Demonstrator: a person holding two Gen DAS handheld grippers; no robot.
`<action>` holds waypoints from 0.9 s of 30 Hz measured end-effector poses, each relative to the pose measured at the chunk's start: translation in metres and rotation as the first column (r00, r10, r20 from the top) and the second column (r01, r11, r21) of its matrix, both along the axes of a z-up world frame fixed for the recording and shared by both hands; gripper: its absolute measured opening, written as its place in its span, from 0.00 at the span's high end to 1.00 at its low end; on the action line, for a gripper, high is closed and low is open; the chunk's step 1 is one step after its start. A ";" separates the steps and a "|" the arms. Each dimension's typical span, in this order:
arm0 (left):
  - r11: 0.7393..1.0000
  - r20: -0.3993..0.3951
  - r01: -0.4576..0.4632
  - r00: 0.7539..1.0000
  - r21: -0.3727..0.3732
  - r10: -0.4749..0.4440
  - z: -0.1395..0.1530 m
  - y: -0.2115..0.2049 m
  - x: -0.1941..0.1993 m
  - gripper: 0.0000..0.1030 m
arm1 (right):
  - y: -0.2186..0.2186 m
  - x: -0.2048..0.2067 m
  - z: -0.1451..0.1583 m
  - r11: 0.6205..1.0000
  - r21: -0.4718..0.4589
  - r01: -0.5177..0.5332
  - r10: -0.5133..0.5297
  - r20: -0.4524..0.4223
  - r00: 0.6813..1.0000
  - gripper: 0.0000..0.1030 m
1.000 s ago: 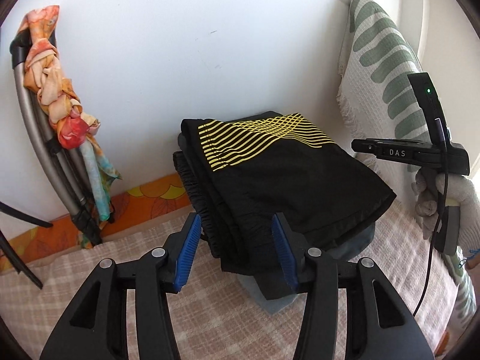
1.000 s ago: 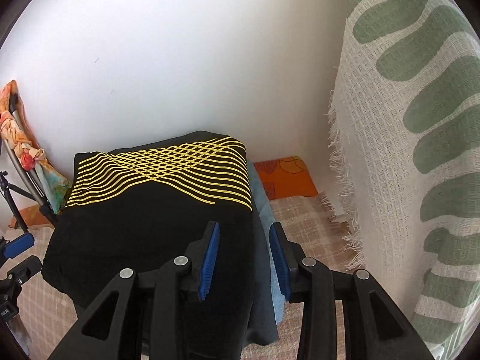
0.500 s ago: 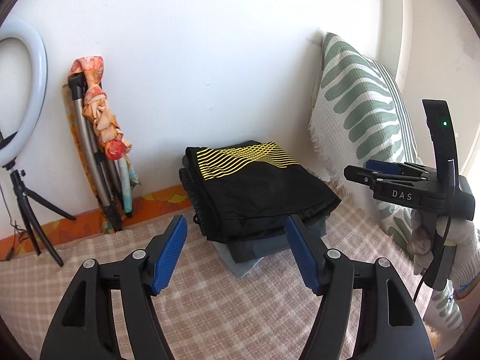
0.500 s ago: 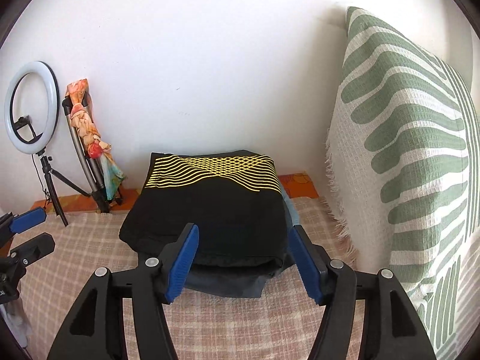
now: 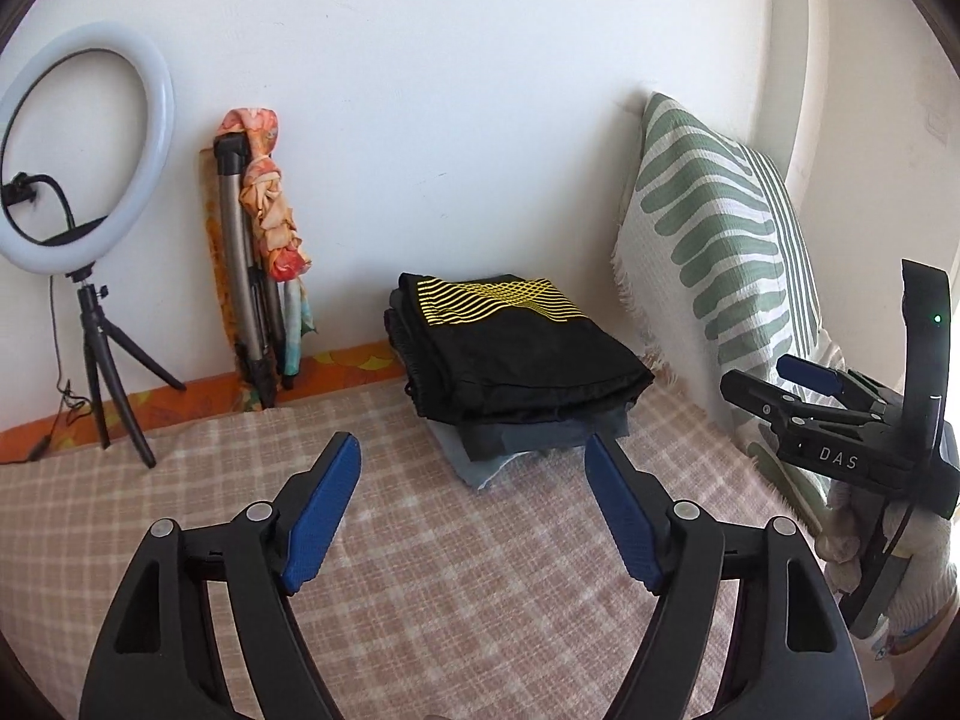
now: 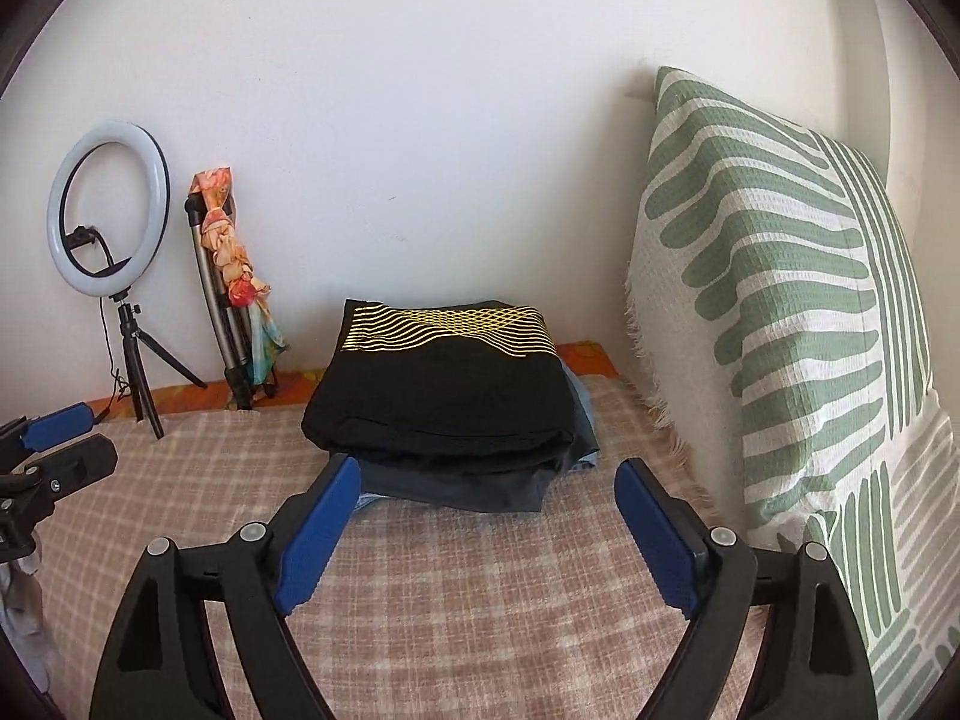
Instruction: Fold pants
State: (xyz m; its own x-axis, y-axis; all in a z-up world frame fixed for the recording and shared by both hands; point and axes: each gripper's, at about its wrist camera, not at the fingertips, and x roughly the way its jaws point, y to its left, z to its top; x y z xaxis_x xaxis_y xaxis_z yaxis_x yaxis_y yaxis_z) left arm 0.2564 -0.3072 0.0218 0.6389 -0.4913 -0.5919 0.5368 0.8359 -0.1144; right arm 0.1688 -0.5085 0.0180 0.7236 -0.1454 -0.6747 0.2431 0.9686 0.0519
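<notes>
Left gripper: we held its fingers spread, grasping nothing.
Right gripper: likewise released, clear of cloth.
Pants: folded, topping the stack on the bed, near the wall, seemingly finished.

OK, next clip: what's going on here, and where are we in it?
A person is holding two handheld grippers over a checked blanket on a bed. The black pants with yellow lines lie folded on top of a small stack of other folded clothes by the wall. Both the left gripper and the right gripper are open, empty and clear of the stack. The folding looks finished.
</notes>
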 end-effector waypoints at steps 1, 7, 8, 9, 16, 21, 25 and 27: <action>1.000 0.003 -0.006 1.000 -0.004 0.006 0.001 0.004 -0.005 0.25 | 0.005 -0.005 0.002 1.000 -0.012 0.005 -0.005 0.005 1.000 0.10; 0.999 0.063 -0.027 0.998 0.016 0.026 0.003 0.024 -0.037 0.21 | 0.033 -0.034 0.010 1.000 -0.030 0.009 -0.008 0.046 0.999 0.03; 0.999 0.065 -0.030 0.997 0.015 0.029 0.002 0.028 -0.041 0.21 | 0.037 -0.038 0.010 0.999 -0.030 0.011 -0.010 0.053 0.999 0.02; 0.999 0.062 -0.031 0.998 0.013 0.031 0.001 0.031 -0.044 0.21 | 0.042 -0.041 0.009 0.999 -0.030 0.013 -0.012 0.055 0.998 0.02; 0.999 0.075 -0.043 0.996 0.029 0.041 -0.018 0.051 -0.061 0.20 | 0.070 -0.056 -0.006 0.999 -0.014 0.034 -0.032 0.074 0.997 0.00; 0.999 0.050 -0.046 0.998 0.024 0.045 -0.037 0.063 -0.062 0.19 | 0.083 -0.057 -0.023 0.999 0.012 0.044 -0.045 0.070 0.997 0.00; 0.998 0.046 -0.059 0.997 0.026 0.058 -0.049 0.072 -0.060 0.19 | 0.090 -0.054 -0.034 0.999 0.011 0.038 -0.039 0.053 0.998 0.00; 0.998 0.039 -0.065 0.997 0.019 0.065 -0.052 0.077 -0.058 0.19 | 0.092 -0.053 -0.038 0.999 0.014 0.039 -0.039 0.053 0.998 0.00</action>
